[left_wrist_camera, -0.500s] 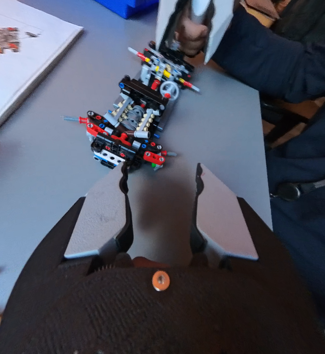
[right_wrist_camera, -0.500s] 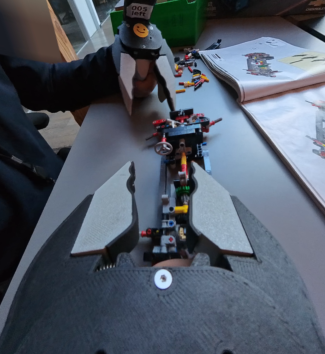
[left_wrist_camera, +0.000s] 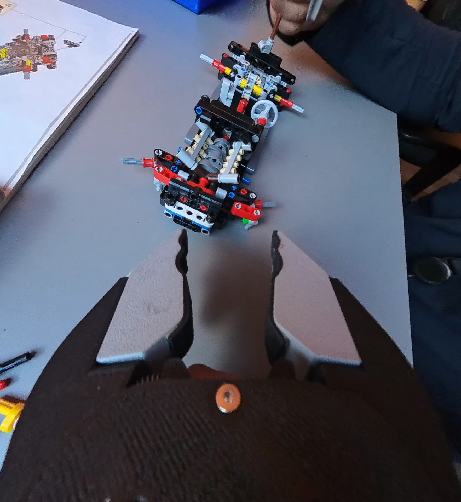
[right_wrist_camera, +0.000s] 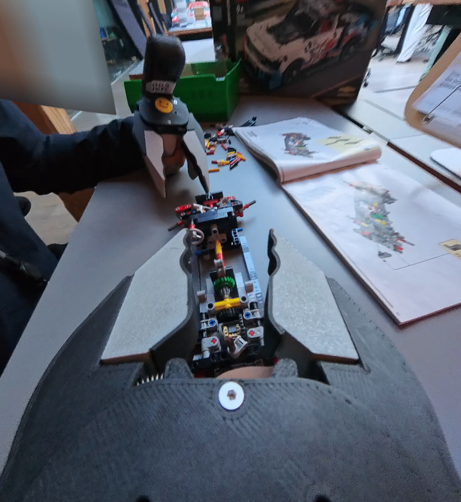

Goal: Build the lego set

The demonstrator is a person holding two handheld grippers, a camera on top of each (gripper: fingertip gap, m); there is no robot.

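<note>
Brick-built car chassis (left_wrist_camera: 218, 152) on tabletop (left_wrist_camera: 88, 231): likely light, fragile, best held across its stiff side beams; left gripper (left_wrist_camera: 228, 233) and right gripper (right_wrist_camera: 228, 236) both spread wide, empty.

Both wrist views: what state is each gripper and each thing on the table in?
Left gripper: open, nothing between its fingers, tips at one end of the chassis.
Right gripper: open, over the chassis's other end, not clamping it.
Model chassis: partly built, no wheels, lying flat on the table.
Instruction booklet: lying open.
Green bin: upright.
Loose parts: scattered.
</note>
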